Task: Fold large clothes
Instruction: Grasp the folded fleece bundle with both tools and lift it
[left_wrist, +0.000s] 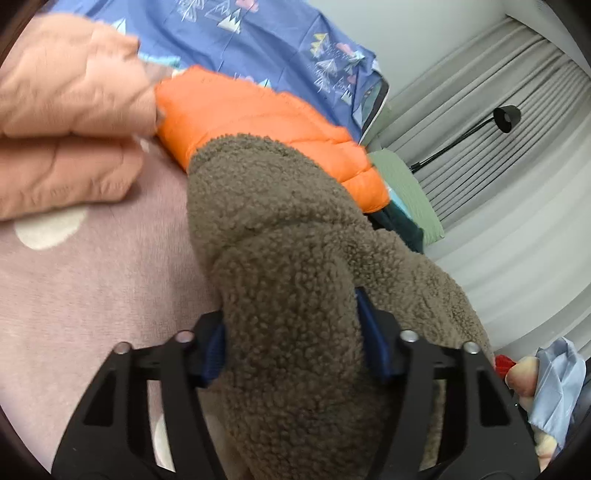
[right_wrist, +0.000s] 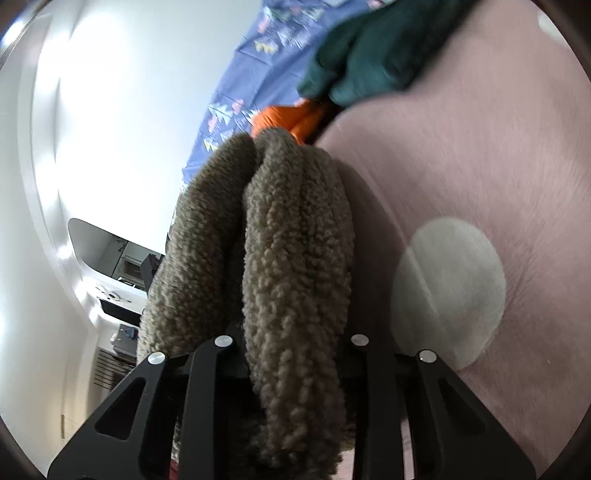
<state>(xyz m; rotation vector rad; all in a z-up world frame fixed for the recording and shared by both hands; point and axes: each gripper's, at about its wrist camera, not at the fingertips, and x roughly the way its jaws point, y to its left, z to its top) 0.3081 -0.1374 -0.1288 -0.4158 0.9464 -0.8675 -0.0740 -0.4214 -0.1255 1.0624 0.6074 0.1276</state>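
Observation:
A large brown fleece garment (left_wrist: 280, 236) is bunched up and held off the pink bed cover (left_wrist: 92, 280). My left gripper (left_wrist: 291, 332) is shut on a thick fold of it; the blue pads (left_wrist: 373, 332) press its sides. In the right wrist view my right gripper (right_wrist: 295, 354) is shut on another thick roll of the same brown fleece (right_wrist: 291, 258), which hides the fingertips. The fleece hangs between the two grippers above the pink cover (right_wrist: 480, 166).
An orange puffer jacket (left_wrist: 258, 114) and a folded peach quilted piece (left_wrist: 66, 110) lie behind the fleece. A dark green garment (right_wrist: 376, 48) lies on the bed. A blue patterned sheet (left_wrist: 258, 33), green pillow (left_wrist: 410, 192), curtain and black lamp (left_wrist: 506, 118) stand beyond.

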